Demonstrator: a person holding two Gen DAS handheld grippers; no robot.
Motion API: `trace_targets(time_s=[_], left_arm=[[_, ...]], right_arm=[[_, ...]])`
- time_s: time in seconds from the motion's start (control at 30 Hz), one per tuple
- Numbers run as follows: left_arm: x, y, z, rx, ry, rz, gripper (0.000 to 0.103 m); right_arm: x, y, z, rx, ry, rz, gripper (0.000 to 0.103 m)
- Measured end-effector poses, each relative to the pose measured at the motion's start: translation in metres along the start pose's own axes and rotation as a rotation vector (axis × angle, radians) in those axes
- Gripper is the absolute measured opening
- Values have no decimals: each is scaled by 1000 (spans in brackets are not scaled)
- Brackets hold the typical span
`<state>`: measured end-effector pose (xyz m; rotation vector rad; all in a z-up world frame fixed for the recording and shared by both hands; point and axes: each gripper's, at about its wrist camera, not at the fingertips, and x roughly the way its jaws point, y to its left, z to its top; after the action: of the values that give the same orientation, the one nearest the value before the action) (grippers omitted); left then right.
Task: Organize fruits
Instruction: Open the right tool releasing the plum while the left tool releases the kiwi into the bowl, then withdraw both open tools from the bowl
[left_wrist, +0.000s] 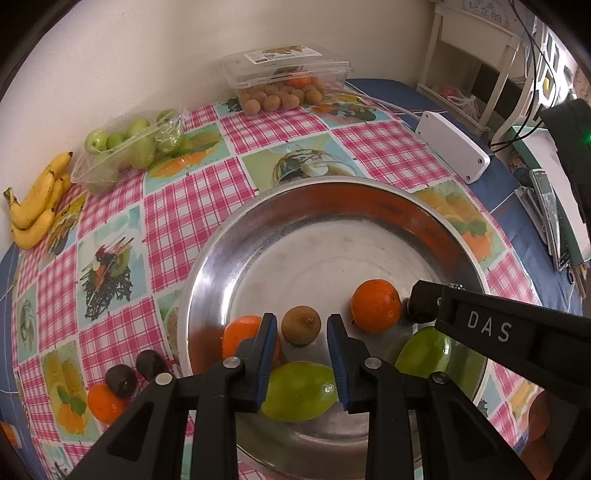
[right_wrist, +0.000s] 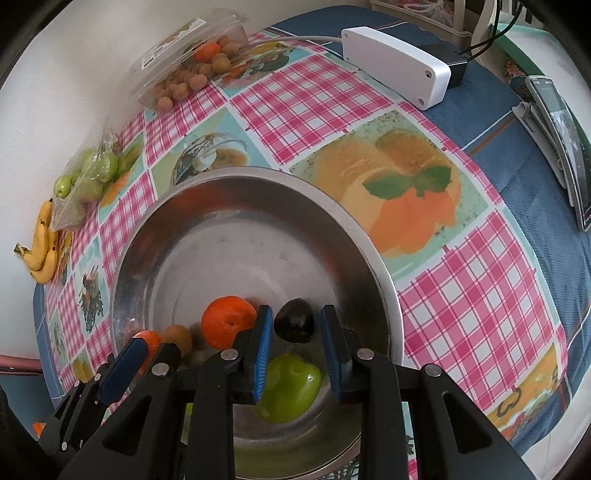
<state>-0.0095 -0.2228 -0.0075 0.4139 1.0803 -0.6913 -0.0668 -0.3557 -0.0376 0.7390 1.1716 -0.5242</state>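
Note:
A steel bowl (left_wrist: 369, 192) (right_wrist: 369, 243) holds two oranges (left_wrist: 376, 305) (left_wrist: 240, 334), a brown longan (left_wrist: 301, 325), two green fruits (left_wrist: 299, 391) (left_wrist: 424, 350) and a dark plum (right_wrist: 294, 320). My left gripper (left_wrist: 301, 332) is open just above the longan, fingers either side, not touching. My right gripper (right_wrist: 293, 326) is open with the dark plum between its fingertips; a green fruit (right_wrist: 290, 387) lies below it. In the left wrist view the right gripper's arm (left_wrist: 498, 325) reaches in from the right.
On the checked tablecloth (left_wrist: 184, 206): bananas (left_wrist: 37, 206), a bag of green fruit (left_wrist: 125, 147), an open plastic box of longans (left_wrist: 284, 85), a white box (left_wrist: 454, 147), two dark plums (left_wrist: 136, 373) and an orange (left_wrist: 105, 404) left of the bowl. A phone (right_wrist: 565, 147) lies right.

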Motion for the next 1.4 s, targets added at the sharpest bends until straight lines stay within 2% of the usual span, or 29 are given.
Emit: trace_targets(time_s=[0.13, 0.4, 0.47, 0.5, 0.87, 1.1, 1.4], left_arm=[[-6, 1, 2, -8, -10, -11, 34], [-22, 14, 5, -63, -29, -5, 64], [-23, 19, 5, -83, -25, -2, 66], [-23, 23, 5, -98, -20, 4, 69], [-25, 68, -2, -265, 25, 72, 80], [-31, 109, -12, -405, 27, 79, 81], [-34, 152, -36, -486, 52, 133, 82]], right_arm=[[-7, 2, 1, -6, -24, -3, 46], [-25, 8, 2, -25, -76, -11, 57], [-28, 9, 2, -30, -79, -15, 68], [-28, 9, 2, -31, -80, -15, 70], [-22, 17, 0, -59, -53, -45, 71], [-21, 31, -7, -108, -41, -55, 72], [-17, 60, -23, -199, -22, -44, 72]])
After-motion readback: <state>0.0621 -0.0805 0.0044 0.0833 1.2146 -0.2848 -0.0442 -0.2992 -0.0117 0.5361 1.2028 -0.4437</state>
